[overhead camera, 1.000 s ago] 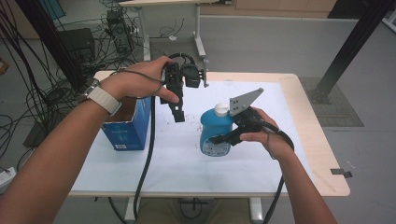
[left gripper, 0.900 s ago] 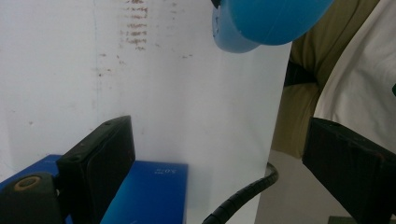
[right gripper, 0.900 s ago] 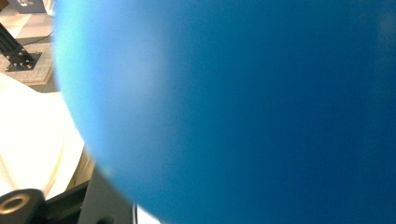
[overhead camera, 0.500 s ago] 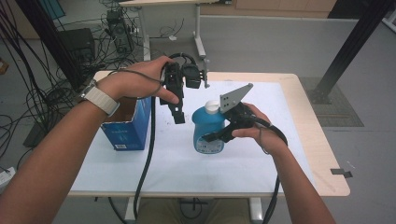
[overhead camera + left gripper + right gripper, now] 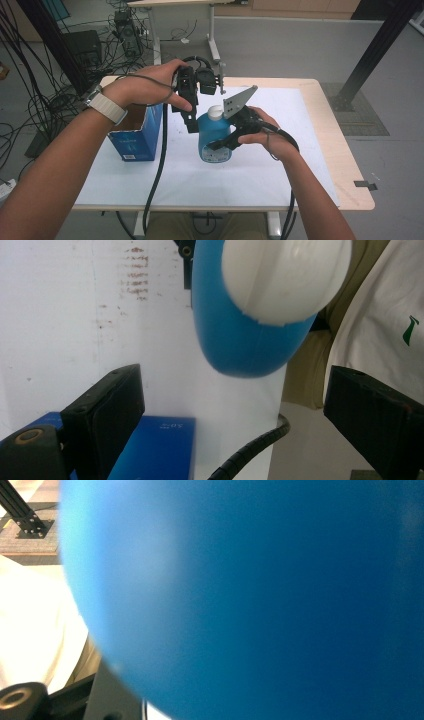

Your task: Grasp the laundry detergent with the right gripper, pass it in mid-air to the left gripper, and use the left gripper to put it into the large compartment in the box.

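Observation:
A blue bottle [image 5: 212,139] with a white cap [image 5: 215,113] stands mid-table, and my right gripper [image 5: 221,145] is shut on its body from the right. In the right gripper view the bottle [image 5: 250,600] sits pressed close to the camera. My left gripper [image 5: 192,125] hangs open, jaws pointing down, just left of the cap. The left gripper view looks down on the cap [image 5: 285,275] and the bottle's shoulder [image 5: 235,340], which lie beyond the spread jaws of that gripper [image 5: 235,405], with nothing between them.
An open blue cardboard box [image 5: 135,135] stands at the table's left, also seen as the box [image 5: 155,450] below the left jaw. A white sheet covers the wooden table [image 5: 325,110]. Cables and equipment lie on the floor beyond the far edge.
The right gripper has carried the bottle leftward, bringing its cap up beside the left gripper. The left gripper has stayed almost still.

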